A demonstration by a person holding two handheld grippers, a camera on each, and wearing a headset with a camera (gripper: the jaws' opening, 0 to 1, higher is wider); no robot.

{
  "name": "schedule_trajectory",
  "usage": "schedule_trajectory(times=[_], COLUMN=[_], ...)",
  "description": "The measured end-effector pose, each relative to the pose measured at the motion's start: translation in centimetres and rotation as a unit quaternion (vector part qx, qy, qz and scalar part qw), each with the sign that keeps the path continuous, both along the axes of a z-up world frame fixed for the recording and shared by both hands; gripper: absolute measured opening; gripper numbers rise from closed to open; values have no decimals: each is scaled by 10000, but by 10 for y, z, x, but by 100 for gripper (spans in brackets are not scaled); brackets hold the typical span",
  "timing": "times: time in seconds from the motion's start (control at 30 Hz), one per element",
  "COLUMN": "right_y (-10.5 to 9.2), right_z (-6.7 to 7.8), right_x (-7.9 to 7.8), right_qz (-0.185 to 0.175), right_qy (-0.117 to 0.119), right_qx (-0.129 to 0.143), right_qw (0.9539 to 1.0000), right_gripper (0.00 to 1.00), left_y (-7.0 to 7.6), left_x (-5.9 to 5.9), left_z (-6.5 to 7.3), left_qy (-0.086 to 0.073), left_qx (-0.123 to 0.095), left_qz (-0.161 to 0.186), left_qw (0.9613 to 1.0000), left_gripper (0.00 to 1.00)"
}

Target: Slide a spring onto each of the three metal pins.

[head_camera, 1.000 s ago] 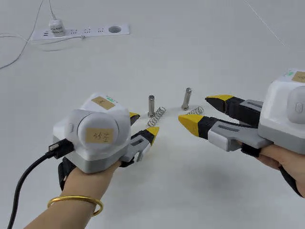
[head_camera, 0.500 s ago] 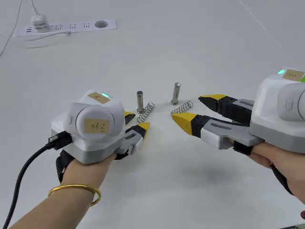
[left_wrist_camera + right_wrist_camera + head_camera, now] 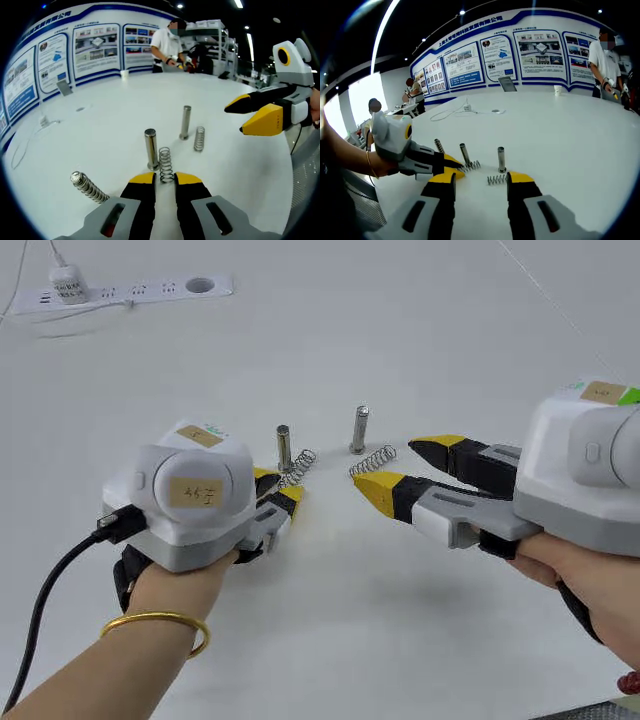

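1. Since a second ago, the left gripper (image 3: pixel 165 179) has narrowed its jaws. They now stand a slim gap apart at the bottom centre of the left gripper view, clamped on nothing that we can see.
2. One spring (image 3: pixel 165 162) lies flat on the table (image 3: pixel 330 620), its near end at the mouth of that gap. It is just beside the first pin (image 3: pixel 151 149), which stands upright at the centre of that view.
3. At the bottom of its own view, the right gripper (image 3: pixel 484 176) holds its jaws wide apart and empty. The second spring (image 3: pixel 496 178) lies flat between the tips, just in front of the upright second pin (image 3: pixel 501 159).
4. At the lower left of the left gripper view, the third pin (image 3: pixel 87 186) already wears a spring. It slants in the picture, and we cannot tell whether it stands. We judge one of three done.
5. The loose springs look light, thin-wired and soft along their length. Being round, they may roll or flick out of a hard pinch. We would take hold lightly across the coils near the middle, leaving an open end free.
6. The pins look stiff, smooth and narrow-based, so a sideways push may tip them.
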State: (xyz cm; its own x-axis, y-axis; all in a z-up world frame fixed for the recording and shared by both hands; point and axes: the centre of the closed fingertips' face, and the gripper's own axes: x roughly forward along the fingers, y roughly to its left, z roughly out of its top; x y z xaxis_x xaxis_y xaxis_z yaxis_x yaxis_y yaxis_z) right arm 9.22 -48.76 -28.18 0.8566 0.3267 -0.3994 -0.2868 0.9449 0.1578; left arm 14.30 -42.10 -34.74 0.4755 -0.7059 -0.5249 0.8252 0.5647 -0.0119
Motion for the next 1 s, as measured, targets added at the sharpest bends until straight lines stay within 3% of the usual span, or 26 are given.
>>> schedule_trajectory(times=[0.3, 0.37, 0.47, 0.73, 0.93, 1.0], right_y=[0, -1, -2, 1, 6, 8], right_z=[-2, -2, -1, 11, 21, 22], right_x=[0, 1, 1, 6, 11, 12], right_qz=[-38, -83, -116, -195, -274, -327], right_qy=[48, 82, 73, 12, 2, 34], right_qx=[50, 67, 27, 375, 712, 893], right_qw=[10000, 9999, 9999, 9991, 9971, 9955], right_gripper=[42, 42, 41, 41, 41, 40], left_y=[0, 0, 0, 0, 4, 5], left_x=[-1, -4, -6, -11, -18, -21], left_z=[-1, 2, 5, 24, 45, 52], left_qy=[-58, -34, -111, -271, -366, -487], left_qx=[64, -23, 0, -196, -485, -574], left_qz=[-71, -96, -138, -223, -195, -204], left_qw=[9999, 9999, 9998, 9992, 9980, 9970], left_gripper=[11, 11, 10, 10, 10, 10])
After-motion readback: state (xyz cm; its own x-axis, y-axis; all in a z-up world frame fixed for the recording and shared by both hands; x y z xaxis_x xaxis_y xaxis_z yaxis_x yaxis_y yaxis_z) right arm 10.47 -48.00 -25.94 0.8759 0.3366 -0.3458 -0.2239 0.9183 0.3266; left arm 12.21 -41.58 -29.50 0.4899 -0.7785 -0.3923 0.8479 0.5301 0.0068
